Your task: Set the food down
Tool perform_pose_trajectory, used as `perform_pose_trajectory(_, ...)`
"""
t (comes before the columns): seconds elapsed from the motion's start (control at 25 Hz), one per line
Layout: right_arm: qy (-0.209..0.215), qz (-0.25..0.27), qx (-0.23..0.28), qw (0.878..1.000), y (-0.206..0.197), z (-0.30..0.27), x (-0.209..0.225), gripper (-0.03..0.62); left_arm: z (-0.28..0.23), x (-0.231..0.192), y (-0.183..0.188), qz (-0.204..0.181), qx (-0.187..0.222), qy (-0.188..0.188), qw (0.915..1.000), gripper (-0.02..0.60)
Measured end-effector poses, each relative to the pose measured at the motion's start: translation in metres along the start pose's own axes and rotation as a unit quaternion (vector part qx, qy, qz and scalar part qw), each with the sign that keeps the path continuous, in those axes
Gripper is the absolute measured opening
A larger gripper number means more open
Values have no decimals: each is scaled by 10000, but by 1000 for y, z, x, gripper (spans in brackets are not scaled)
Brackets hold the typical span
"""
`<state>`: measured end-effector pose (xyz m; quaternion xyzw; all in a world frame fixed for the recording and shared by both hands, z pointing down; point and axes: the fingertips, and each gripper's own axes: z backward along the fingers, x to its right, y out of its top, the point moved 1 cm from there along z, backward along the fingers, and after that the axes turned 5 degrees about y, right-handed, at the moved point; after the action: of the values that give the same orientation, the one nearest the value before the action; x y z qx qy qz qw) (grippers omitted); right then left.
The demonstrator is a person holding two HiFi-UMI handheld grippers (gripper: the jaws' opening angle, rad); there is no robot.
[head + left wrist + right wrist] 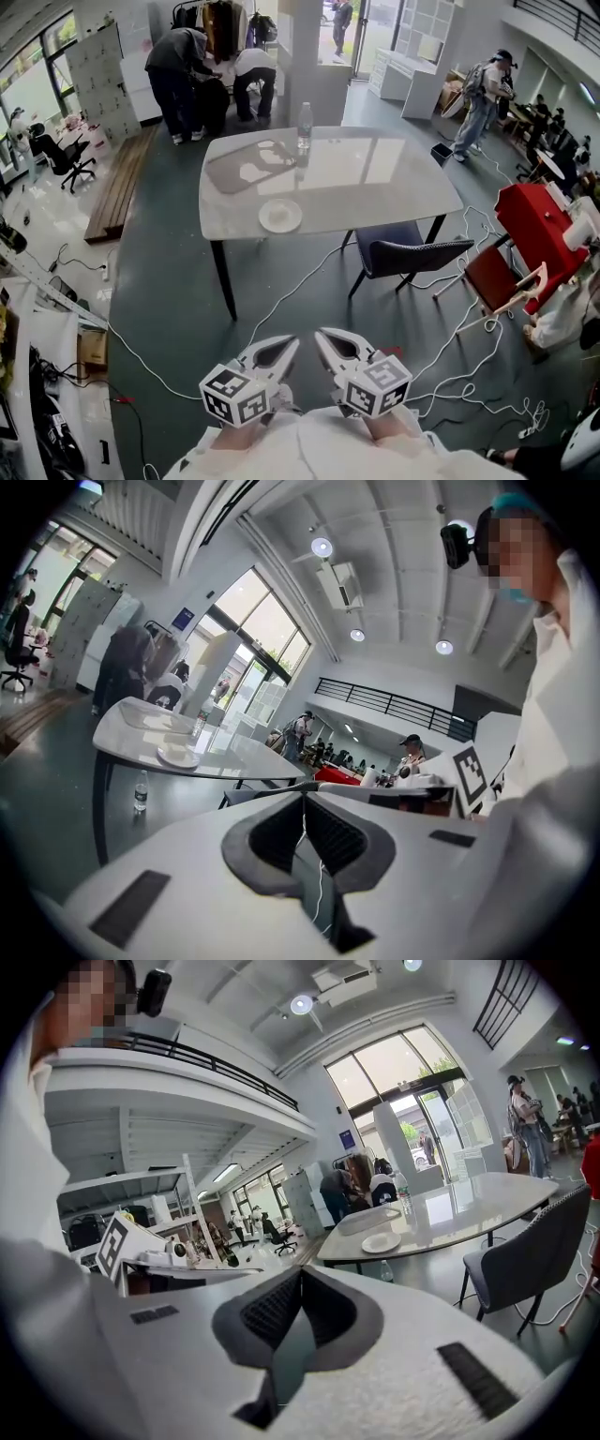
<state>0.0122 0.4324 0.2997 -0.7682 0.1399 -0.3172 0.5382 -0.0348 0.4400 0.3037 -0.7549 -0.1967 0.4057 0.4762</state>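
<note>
Your left gripper (277,351) and right gripper (330,343) sit side by side close to your chest, tips pointing ahead at the table (375,178). Each has its jaws pressed together on nothing. No food shows in any view. The plate (280,216), near the table's near edge, looks bare and lies well ahead, roughly in line with your left gripper.

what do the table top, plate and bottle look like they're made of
Table top: pale and glossy, and it mirrors the windows; polished stone or laminate, can't tell which. Plate: plain white and smooth; probably ceramic, maybe plastic. Bottle: see-through, likely clear plastic.
</note>
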Motion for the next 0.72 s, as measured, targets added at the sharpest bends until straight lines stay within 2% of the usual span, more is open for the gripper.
perform_pose_trajectory(0.2,-149,2,1,9999,8,-33,7,3,-8,-37,14,82,-42,-96,9999,18)
perform_pose_trajectory(0.48,-360,-179,-77,9992,7,-54,30,2,-24,-63,17,201,-172,-164,9995,18)
perform_pose_trajectory(0.72,-190,-228,-160,9994,13,-82,47,2,-40,-89,30,193,-140,-10,9997,18)
